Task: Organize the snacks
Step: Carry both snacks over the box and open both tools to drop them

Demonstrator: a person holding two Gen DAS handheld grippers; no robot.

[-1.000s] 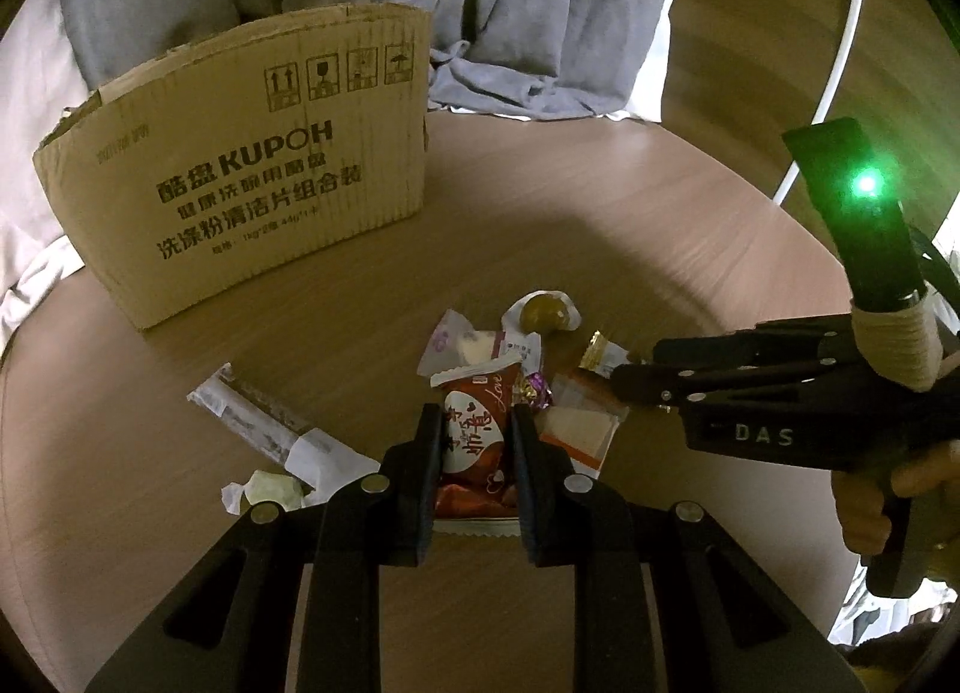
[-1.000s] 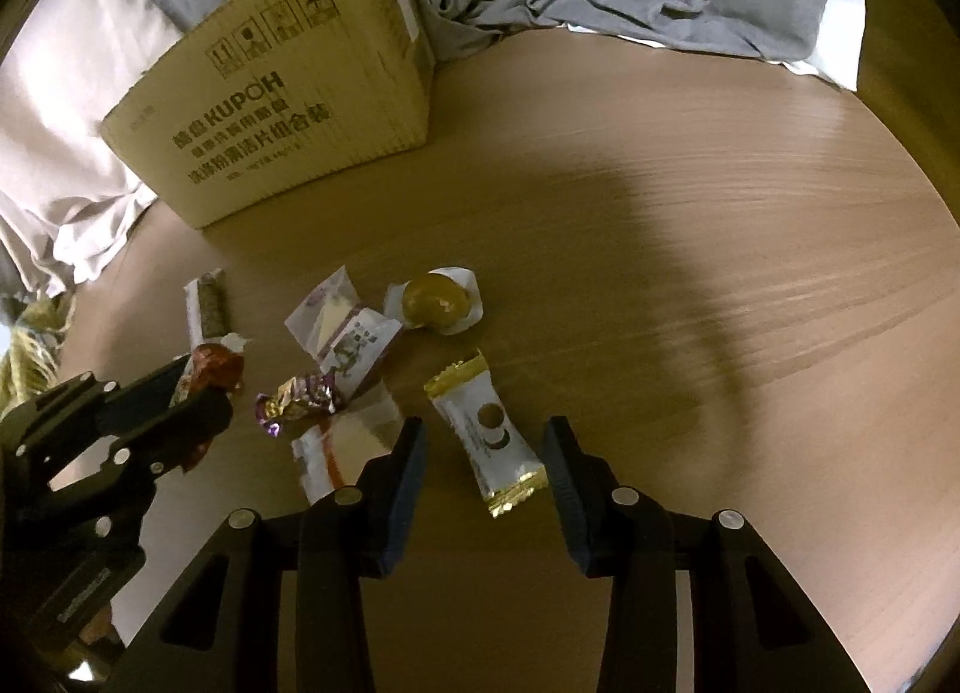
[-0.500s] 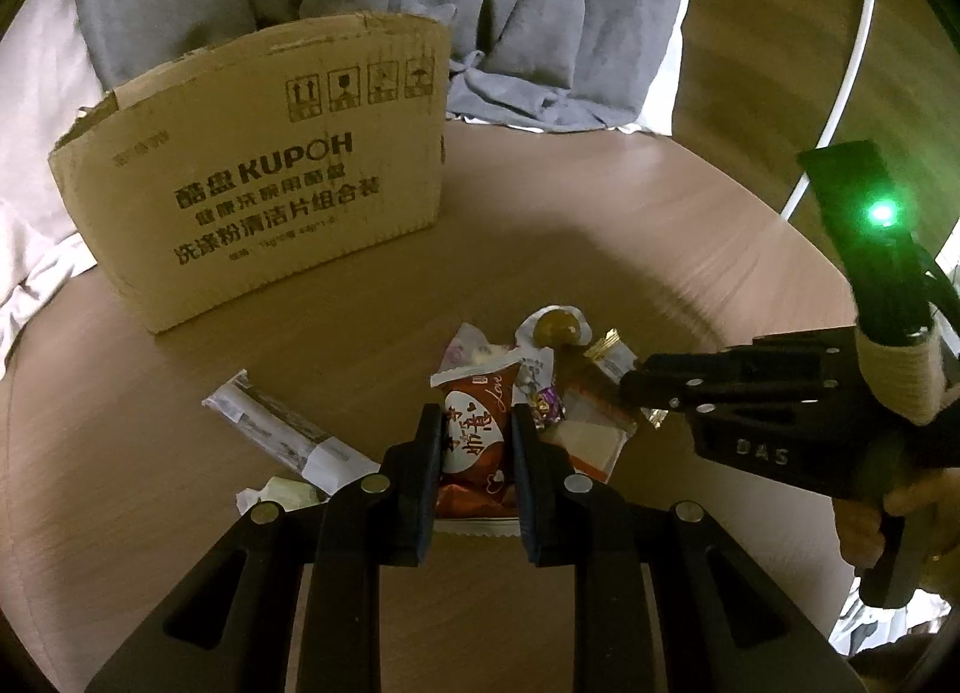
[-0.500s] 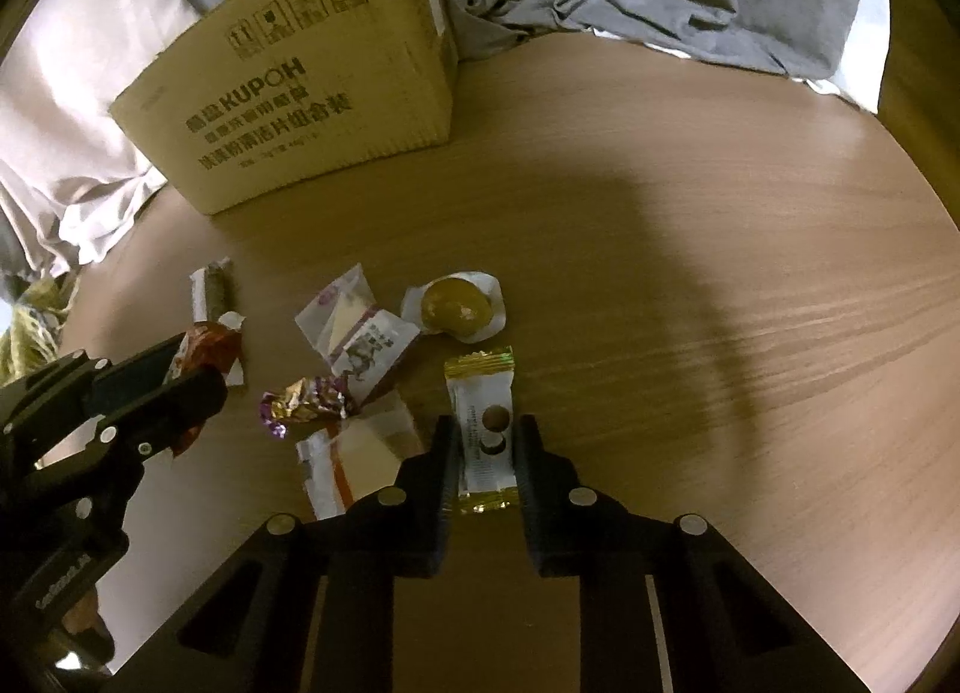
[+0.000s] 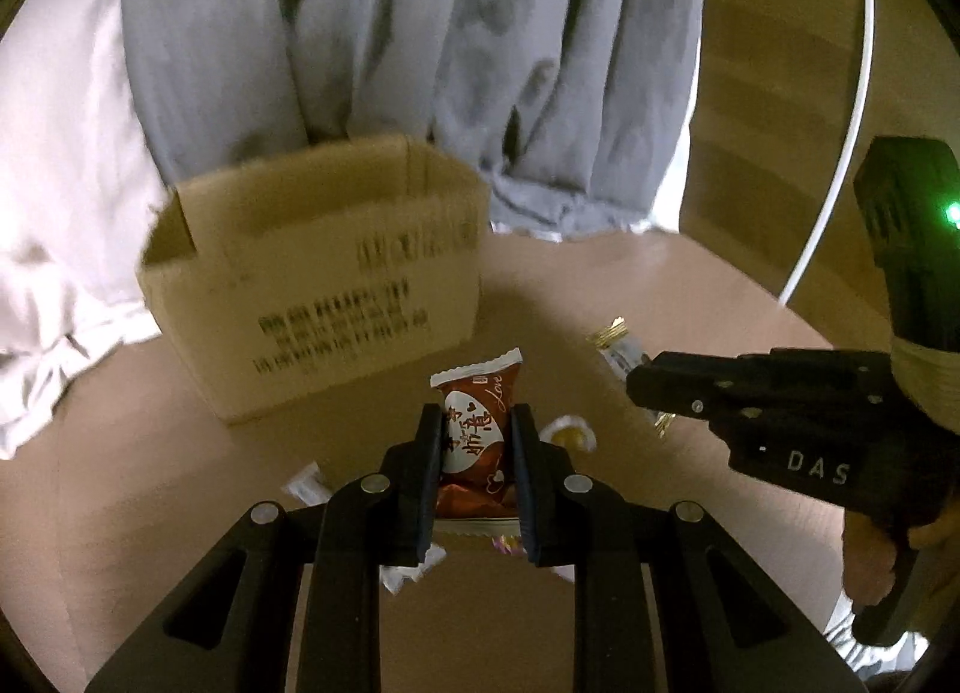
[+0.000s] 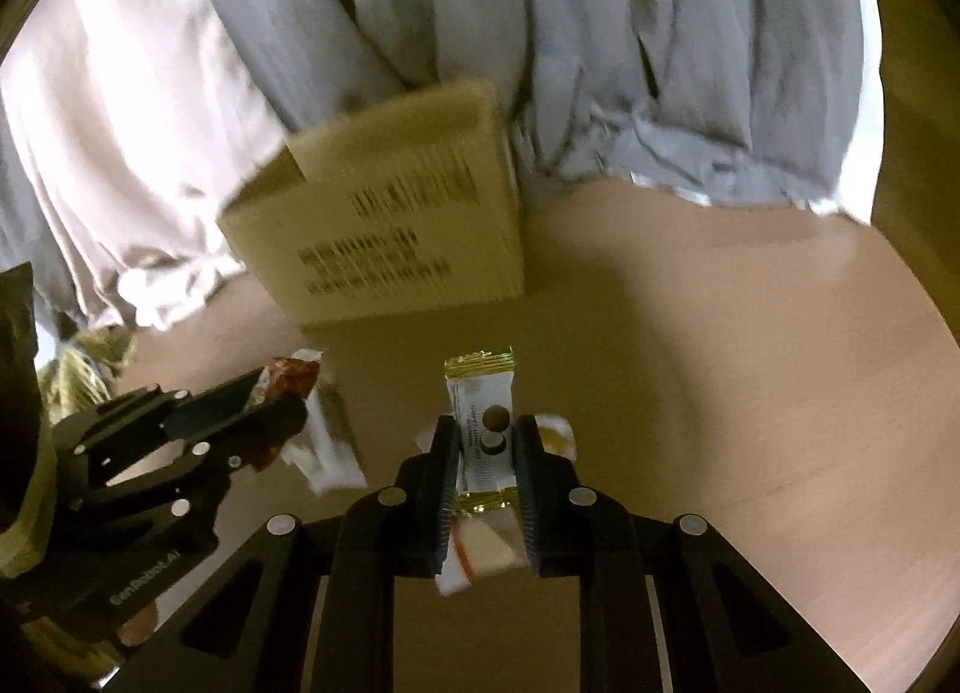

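Note:
My left gripper (image 5: 474,423) is shut on a red-brown snack packet (image 5: 477,435) with a white heart, held above the round wooden table (image 5: 180,483). My right gripper (image 6: 486,432) is shut on a white and gold candy packet (image 6: 483,429), also lifted off the table. An open cardboard box (image 5: 312,285) stands at the back of the table, its empty inside partly showing. In the left wrist view the right gripper (image 5: 636,381) comes in from the right with the gold-ended candy (image 5: 612,336). In the right wrist view the left gripper (image 6: 282,402) comes in from the left with the red packet (image 6: 288,381).
Several loose snacks stay on the table below the grippers: a round yellow sweet (image 5: 570,432), a long white bar (image 6: 327,447), a white and orange packet (image 6: 480,549). Grey cloth (image 5: 420,33) and pale fabric (image 5: 54,153) hang behind the box. A white cable (image 5: 840,153) runs at right.
The right gripper closed on the white and gold candy. Both grippers then rose with their packets and tilted up toward the box, whose open top now shows.

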